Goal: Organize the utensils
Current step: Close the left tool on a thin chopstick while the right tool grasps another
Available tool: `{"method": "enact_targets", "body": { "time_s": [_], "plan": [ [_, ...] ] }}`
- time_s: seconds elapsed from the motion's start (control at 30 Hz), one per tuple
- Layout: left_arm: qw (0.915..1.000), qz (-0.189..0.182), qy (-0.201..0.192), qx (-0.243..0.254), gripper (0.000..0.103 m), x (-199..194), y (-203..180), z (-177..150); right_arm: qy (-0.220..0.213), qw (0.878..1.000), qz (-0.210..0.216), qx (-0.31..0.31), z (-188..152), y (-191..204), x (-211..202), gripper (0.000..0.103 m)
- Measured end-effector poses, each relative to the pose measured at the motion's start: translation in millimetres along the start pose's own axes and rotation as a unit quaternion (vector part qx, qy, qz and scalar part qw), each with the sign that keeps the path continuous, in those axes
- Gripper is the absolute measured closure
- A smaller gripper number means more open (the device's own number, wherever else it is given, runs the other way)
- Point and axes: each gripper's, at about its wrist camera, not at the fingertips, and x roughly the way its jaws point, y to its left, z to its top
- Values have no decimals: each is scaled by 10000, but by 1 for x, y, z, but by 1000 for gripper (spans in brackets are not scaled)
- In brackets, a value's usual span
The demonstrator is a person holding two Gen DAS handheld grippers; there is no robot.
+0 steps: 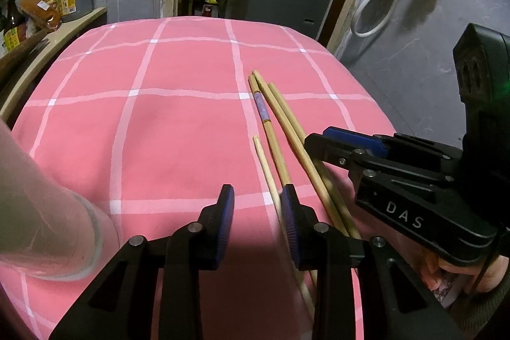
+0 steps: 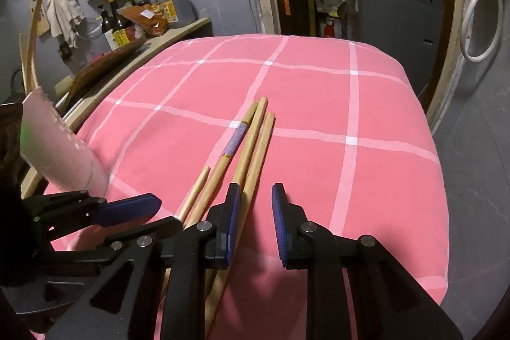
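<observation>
Four wooden chopsticks lay in a loose bundle on the pink checked cloth of the bench, their long axes running away from both sets of jaws, the near ends passing beneath them. From the left gripper the sticks lay just off its right-hand finger, outside the gap; its jaws stood narrow and empty. From the right gripper they lay at its left-hand finger, two plain sticks brushing its outer face, and those jaws too were narrow with only cloth between them. The right one looked the nearer (a small sideways shift would probably bring the sticks into its gap). A clear cup stood left of the left jaws, showing its rim only in the left view; the right view showed the shorter stick's tip apart from the rest.
</observation>
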Motion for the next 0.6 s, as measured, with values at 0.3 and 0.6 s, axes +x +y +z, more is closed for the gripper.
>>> {"method": "enact_targets", "body": {
  "time_s": [0.3,0.6],
  "plan": [
    [9999,1,83,70,82,6,-3,4,248,9997,-56,47,10,-2,17,85],
    [9997,-82,225,63,91,11,-4,9,346,9989,25,302,15,-8,22,92]
  ]
}}
